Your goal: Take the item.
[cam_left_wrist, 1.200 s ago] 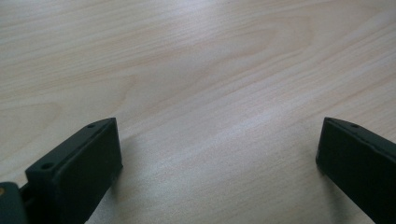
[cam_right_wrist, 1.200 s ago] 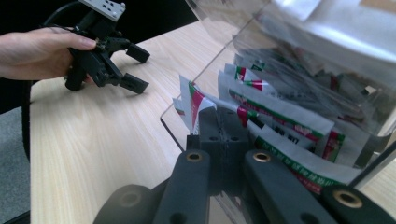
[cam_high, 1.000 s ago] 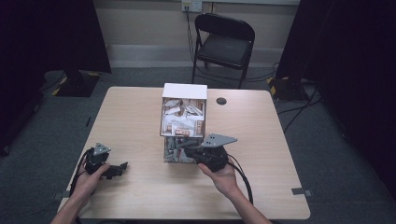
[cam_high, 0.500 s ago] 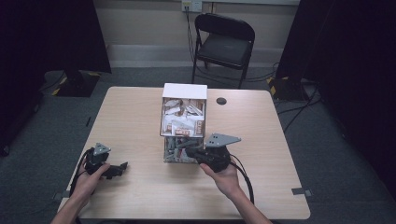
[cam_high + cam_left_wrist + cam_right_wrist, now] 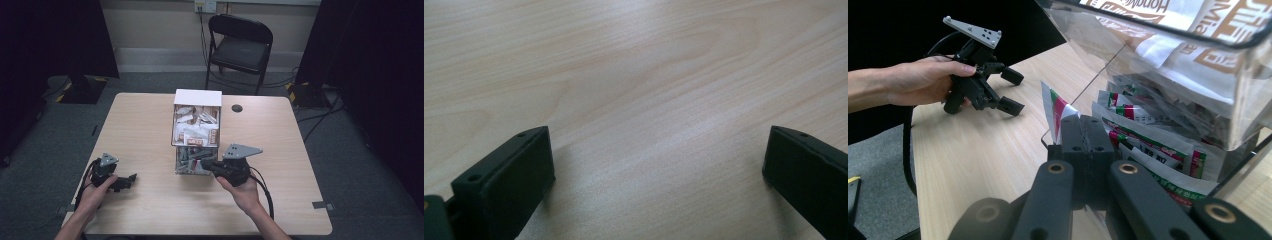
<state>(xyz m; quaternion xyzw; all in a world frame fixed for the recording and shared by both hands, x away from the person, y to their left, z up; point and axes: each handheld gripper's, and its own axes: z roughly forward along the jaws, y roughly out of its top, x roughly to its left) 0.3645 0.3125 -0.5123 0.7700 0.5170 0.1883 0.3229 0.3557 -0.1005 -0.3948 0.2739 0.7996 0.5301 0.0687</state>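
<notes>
With its jaws pressed together on a red-green-white paper sachet (image 5: 1054, 111) at the clear two-tier acrylic dispenser (image 5: 196, 137), the right gripper (image 5: 1083, 131) is judged mid-extraction; next, withdraw. The left gripper (image 5: 656, 172) rests wide open, empty.

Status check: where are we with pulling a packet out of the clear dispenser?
Done: right tongs are at the lower bin of the clear dispenser, jaws closed on a green-and-red packet. In hand: that packet, still at the bin mouth. Left: draw it out and set it down. Left tongs rest open over bare table.

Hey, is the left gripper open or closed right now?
Open. In its own view the left gripper has its two black jaws standing far apart, with bare wooden table showing between them and nothing held.
</notes>
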